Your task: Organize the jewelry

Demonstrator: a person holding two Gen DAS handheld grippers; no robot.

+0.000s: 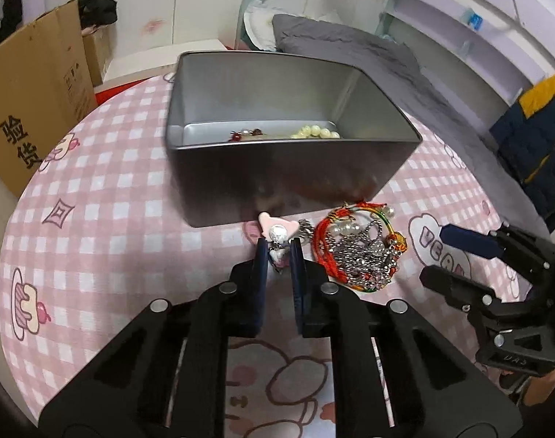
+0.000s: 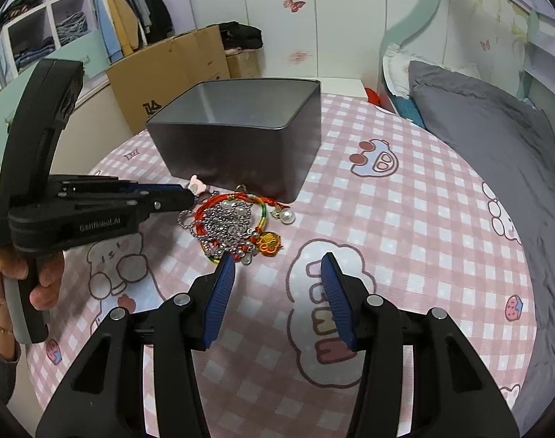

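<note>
A bedroom, with a grey quilt on the bed and a cardboard box (image 2: 175, 73) against the wall, frames a round table under a pink checked cloth (image 1: 106, 197). On it stands a grey metal tin (image 1: 277, 168), open at the top; a string of pale beads (image 1: 316, 132) and a small red piece (image 1: 244, 135) already lie on its floor.

My left gripper (image 1: 280, 246) points steeply down just in front of the tin's near wall, its jaws drawn nearly together on a small pink charm (image 1: 277, 231) with a glittery silver stone. The pads appear to press its lower part, while its pink top shows above them, touching the cloth beside the tin. My right gripper (image 2: 277, 268) hangs with jaws apart and nothing between them, near the tangle of jewelry (image 2: 235, 224) left on the cloth: a red-and-yellow cord bracelet, silver ball chain, a few pearls and an orange knot.

By my reading, the sorting is partly done and this is the pickup of the next piece. What follows calls for a firm hold, a lift clear of the tin's rim and a release over the open tin. The charm is small and could slip.
</note>
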